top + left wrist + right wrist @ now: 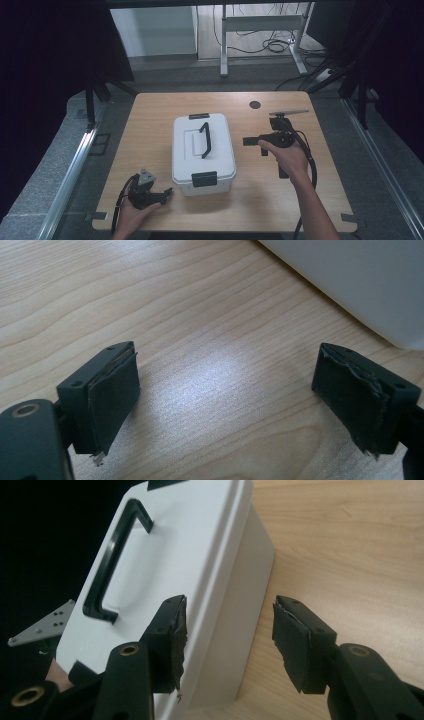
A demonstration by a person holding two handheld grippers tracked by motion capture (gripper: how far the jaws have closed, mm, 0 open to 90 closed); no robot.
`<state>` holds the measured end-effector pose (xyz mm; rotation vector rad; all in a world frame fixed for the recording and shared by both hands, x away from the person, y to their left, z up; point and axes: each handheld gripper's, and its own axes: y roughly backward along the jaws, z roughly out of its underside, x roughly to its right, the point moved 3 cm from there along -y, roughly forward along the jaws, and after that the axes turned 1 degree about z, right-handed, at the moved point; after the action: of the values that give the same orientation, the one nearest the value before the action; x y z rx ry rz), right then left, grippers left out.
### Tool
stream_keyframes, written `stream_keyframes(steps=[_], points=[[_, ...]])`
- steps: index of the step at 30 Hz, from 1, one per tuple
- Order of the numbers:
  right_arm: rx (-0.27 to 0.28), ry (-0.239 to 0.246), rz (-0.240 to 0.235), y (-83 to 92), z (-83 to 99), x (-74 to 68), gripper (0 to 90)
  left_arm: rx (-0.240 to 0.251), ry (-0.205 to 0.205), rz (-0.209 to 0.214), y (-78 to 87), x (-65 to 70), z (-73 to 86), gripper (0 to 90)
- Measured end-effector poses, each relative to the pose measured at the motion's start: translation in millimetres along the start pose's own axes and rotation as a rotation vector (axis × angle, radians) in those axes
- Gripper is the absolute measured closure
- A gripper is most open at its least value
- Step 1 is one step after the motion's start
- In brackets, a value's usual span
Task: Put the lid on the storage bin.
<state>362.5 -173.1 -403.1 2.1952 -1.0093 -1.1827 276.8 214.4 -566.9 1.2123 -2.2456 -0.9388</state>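
Observation:
A white lidded box (220,150) with a black carry handle (205,140) and black latches at its near and far ends stands in the middle of the wooden table (150,115). My right gripper (252,146) sits to the box's right and points at its side. Its jaws are open with nothing between them, and the box wall (250,580) and handle (112,555) lie just beyond. My left gripper (167,192) rests near the table's front left, open over bare wood (225,385), with a corner of the box (360,285) ahead.
A dark round hole (255,104) marks the table's far right part. Beyond the far edge stand a desk's metal legs (223,45) and loose cables (272,45) on the floor. The left gripper's grey plate (42,625) shows past the box.

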Motion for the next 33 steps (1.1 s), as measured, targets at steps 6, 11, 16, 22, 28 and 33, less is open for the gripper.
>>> stream_keyframes(steps=[6, 11, 16, 22, 28, 33], points=[[0.003, -0.02, -0.005, -0.9, 23.5, 21.4, 48.0, 0.0, 0.0, 0.001, 0.0, 0.0, 0.0, 11.6], [0.001, -0.024, -0.01, -1.6, 41.2, 35.3, 47.3, 0.001, 0.003, 0.003, -0.1, 0.3, 0.1, 11.7], [0.001, -0.023, 0.0, -0.4, 56.7, 46.6, 46.9, 0.001, 0.003, 0.003, -0.1, 0.3, 0.1, 11.7], [-0.006, -0.048, -0.003, -2.4, 75.4, 62.2, 46.8, 0.0, 0.003, 0.003, -0.1, 0.3, 0.1, 11.6], [-0.002, -0.062, 0.0, -0.8, 77.8, 68.8, 46.9, 0.0, 0.003, 0.003, -0.1, 0.3, 0.1, 11.6], [-0.006, -0.051, -0.006, -3.1, 77.9, 65.6, 46.8, 0.0, 0.002, 0.002, -0.1, 0.2, 0.1, 11.7]])
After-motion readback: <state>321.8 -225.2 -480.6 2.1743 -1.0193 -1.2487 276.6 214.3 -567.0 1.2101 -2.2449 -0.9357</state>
